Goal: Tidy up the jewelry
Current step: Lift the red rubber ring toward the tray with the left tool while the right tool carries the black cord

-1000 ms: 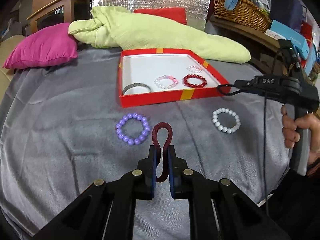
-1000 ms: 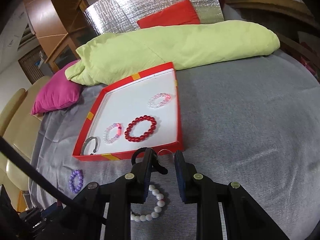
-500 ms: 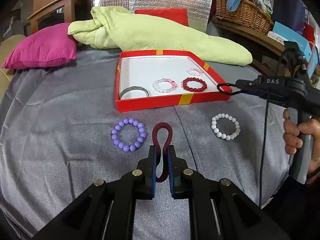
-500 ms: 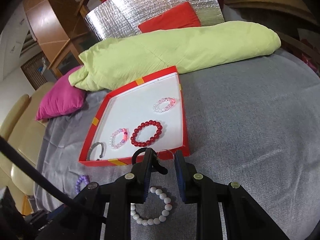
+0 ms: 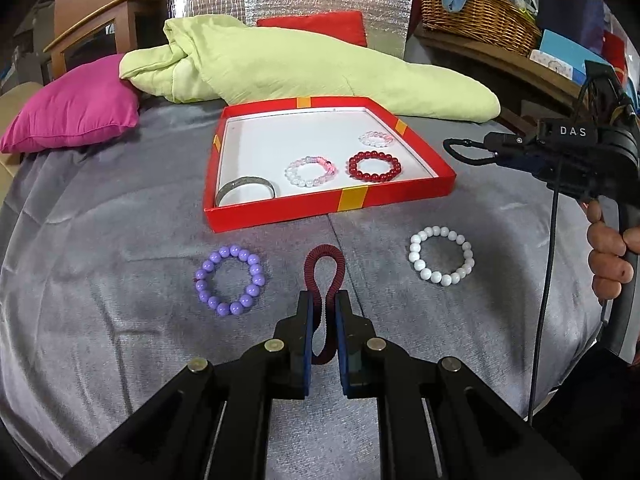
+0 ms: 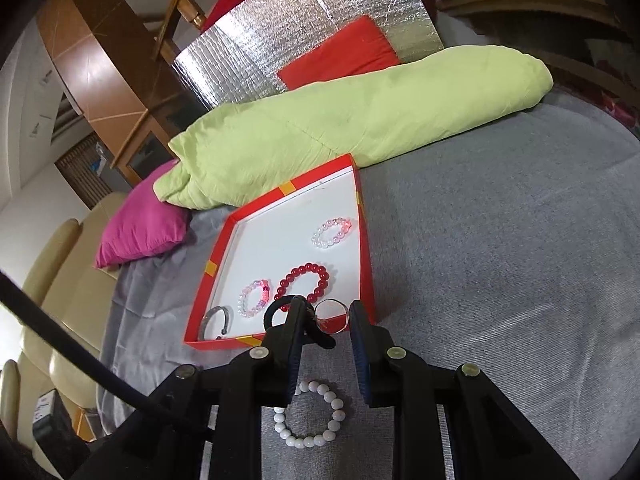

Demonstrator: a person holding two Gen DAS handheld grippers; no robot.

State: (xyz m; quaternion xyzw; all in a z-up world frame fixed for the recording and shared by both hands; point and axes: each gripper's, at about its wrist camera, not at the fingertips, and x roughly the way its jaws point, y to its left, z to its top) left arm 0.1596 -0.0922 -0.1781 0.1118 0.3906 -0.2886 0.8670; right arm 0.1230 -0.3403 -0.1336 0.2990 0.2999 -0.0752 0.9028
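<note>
Cushion, magenta (image 5: 76,114), lies at the far left of the grey-covered bed (image 5: 100,240), with a pale green quilt (image 5: 304,72) bundled along the far edge. Purple bead bracelet (image 5: 230,280) lies flat on the cover at near left. Just right of it, the left hand-held gripper (image 5: 323,312) is clenched on a dark red corded bracelet (image 5: 324,270), squeezing it into a narrow upright loop that sticks out past the fingertips. Beyond these sits a red tray (image 5: 280,210) with a white floor. Inside it, left to right: a silver bangle (image 5: 245,187) at the near left corner, a pink and clear bead bracelet (image 5: 310,171) in the middle, a dark red bead bracelet (image 5: 374,166) beside it, and a smaller pale pink bead bracelet (image 5: 375,138) at the far right. White bead bracelet (image 5: 441,255) lies on the cover, near right of the tray. Right hand-held gripper (image 6: 326,320), held over the tray's near right corner, grasps a thin clear ring-shaped piece (image 6: 331,316); a black loop (image 6: 276,312) sticks out at its left finger. A person's hand (image 5: 610,254) holds that gripper's handle at far right.
</note>
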